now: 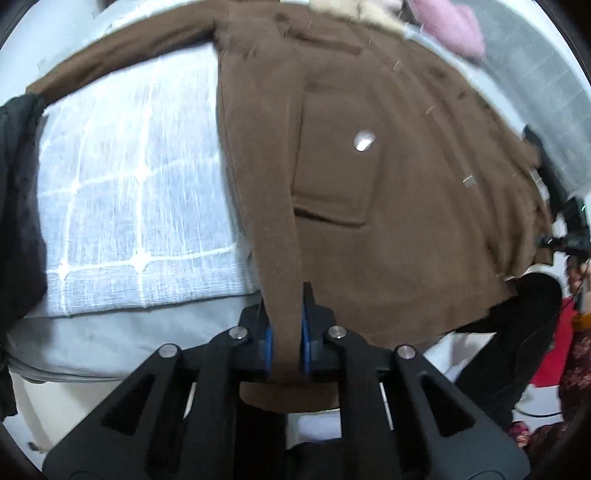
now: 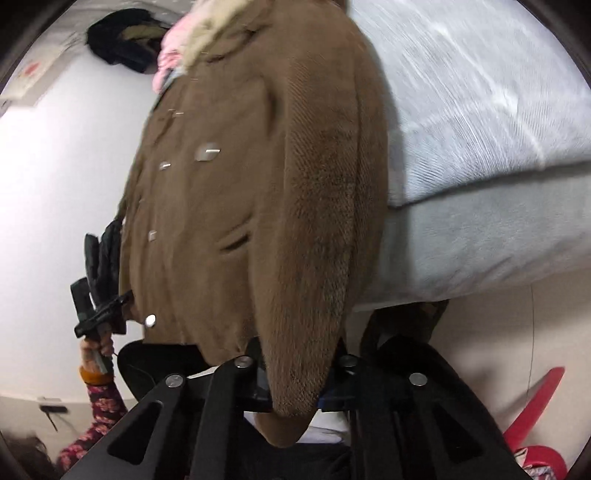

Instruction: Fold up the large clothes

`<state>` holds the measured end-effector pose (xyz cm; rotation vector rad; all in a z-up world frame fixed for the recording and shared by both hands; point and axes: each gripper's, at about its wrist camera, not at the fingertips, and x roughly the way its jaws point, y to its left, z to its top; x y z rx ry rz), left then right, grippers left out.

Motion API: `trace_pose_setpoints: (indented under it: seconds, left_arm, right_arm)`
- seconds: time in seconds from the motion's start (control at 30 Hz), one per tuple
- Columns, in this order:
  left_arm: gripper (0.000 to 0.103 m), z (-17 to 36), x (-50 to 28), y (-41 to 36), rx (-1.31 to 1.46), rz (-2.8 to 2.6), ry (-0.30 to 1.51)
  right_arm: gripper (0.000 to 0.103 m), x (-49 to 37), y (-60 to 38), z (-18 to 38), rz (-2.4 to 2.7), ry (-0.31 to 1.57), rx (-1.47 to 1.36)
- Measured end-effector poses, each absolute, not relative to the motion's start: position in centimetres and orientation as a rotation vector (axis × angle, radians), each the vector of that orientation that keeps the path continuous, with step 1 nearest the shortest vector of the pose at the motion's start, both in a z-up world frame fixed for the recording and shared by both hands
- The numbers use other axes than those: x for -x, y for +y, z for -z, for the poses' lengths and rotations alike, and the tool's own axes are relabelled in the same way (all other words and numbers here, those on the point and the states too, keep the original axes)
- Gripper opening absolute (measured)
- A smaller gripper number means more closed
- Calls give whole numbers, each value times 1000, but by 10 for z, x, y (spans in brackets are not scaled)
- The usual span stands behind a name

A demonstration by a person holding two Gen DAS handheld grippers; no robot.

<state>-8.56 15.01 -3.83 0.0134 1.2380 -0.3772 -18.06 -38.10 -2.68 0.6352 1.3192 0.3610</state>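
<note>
Right gripper (image 2: 295,373) fingertips hidden under brown coat (image 2: 258,184) cuff, clamped on it. Left gripper (image 1: 286,332) pinches coat hem. Coat lies on bed (image 1: 129,166), blurred.

The coat (image 1: 369,184) is plain brown, with silvery buttons (image 1: 364,141) and a cream fur collar (image 2: 218,18). Beside the collar lies a pink garment (image 1: 450,26). Under the coat, the bedspread (image 1: 129,184) is pale blue-grey with a white grid. Both grippers are black with blue pads (image 1: 306,332).
</note>
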Motion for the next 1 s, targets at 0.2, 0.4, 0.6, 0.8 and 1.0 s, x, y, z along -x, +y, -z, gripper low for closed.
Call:
trace_pose_setpoints:
  seconds: [0.2,0.4,0.6,0.8,1.0]
  left_arm:
    - [23,66,81,149,-123,319,1362]
    - [70,35,78,149,-111,275,1272]
    - [82,4,45,169,32,169,1149]
    - [86,-3,-3,188,208,62,1110]
    - [86,4,-60,212,323,-37,1094]
  right_arm:
    - [15,182,-389,25,-150,1449,-502]
    - [41,174,-383,-9,17,1433,-335]
    - [65,147,-382,-57,71,1240,-259]
    - [70,76,-338,-70,21,1135,-197]
    - [73,3,-289,-58,-91,1086,-176]
